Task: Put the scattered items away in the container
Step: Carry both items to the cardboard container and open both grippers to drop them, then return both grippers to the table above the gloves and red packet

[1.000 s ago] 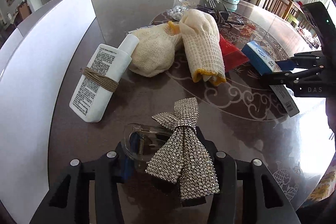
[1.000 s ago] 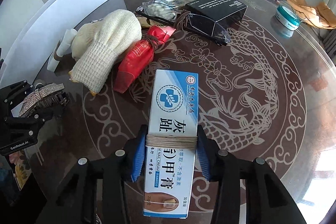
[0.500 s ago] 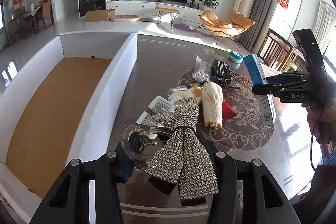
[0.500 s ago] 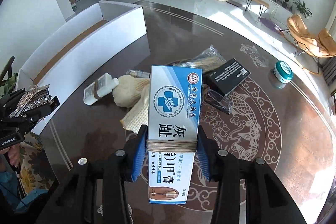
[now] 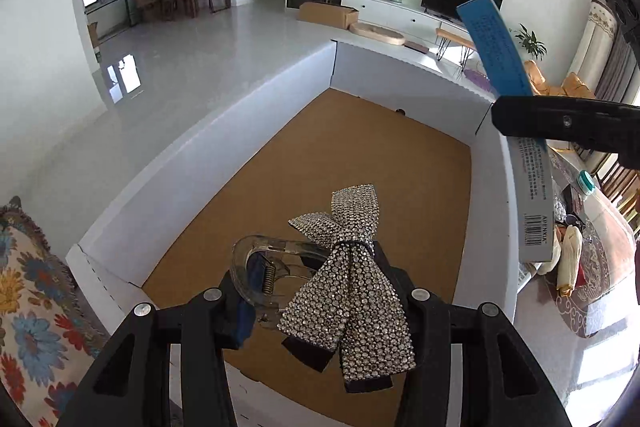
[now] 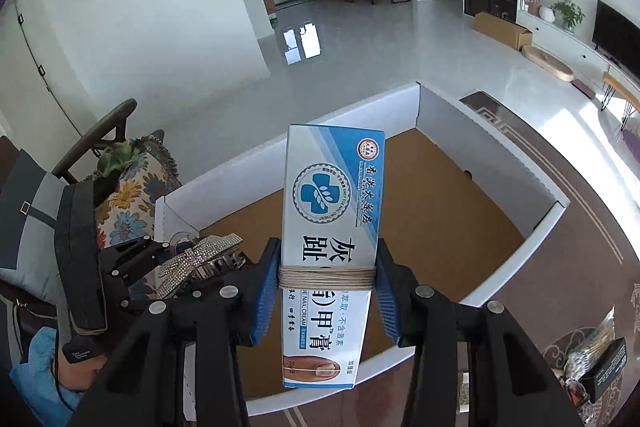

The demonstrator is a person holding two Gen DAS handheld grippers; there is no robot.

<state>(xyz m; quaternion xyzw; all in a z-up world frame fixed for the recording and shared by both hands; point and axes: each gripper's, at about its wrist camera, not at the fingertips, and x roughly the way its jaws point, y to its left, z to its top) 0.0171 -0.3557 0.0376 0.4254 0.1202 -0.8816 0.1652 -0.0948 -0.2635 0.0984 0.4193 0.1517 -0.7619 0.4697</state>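
My left gripper [image 5: 320, 303] is shut on a rhinestone bow hair clip [image 5: 352, 291] with a clear plastic clip, held above the near end of the white box [image 5: 208, 151] with a brown cardboard floor. My right gripper [image 6: 326, 291] is shut on a blue and white nail cream box [image 6: 332, 211] tied with twine, held over the same white box [image 6: 492, 143]. The cream box [image 5: 500, 55] and right gripper show at the right of the left wrist view. The left gripper with the bow [image 6: 196, 255] shows at the left of the right wrist view.
The box stands on the dark patterned round table [image 6: 560, 291]. Cloth pouches [image 5: 568, 259] and other items lie on the table right of the box. A black carton and a plastic bag [image 6: 596, 363] lie at the far right. A floral cushioned chair [image 6: 132, 195] stands left of the box.
Both grippers have lifted off the table and swung left with their items; both now hang over the white box, which fills the views instead of the scattered items.
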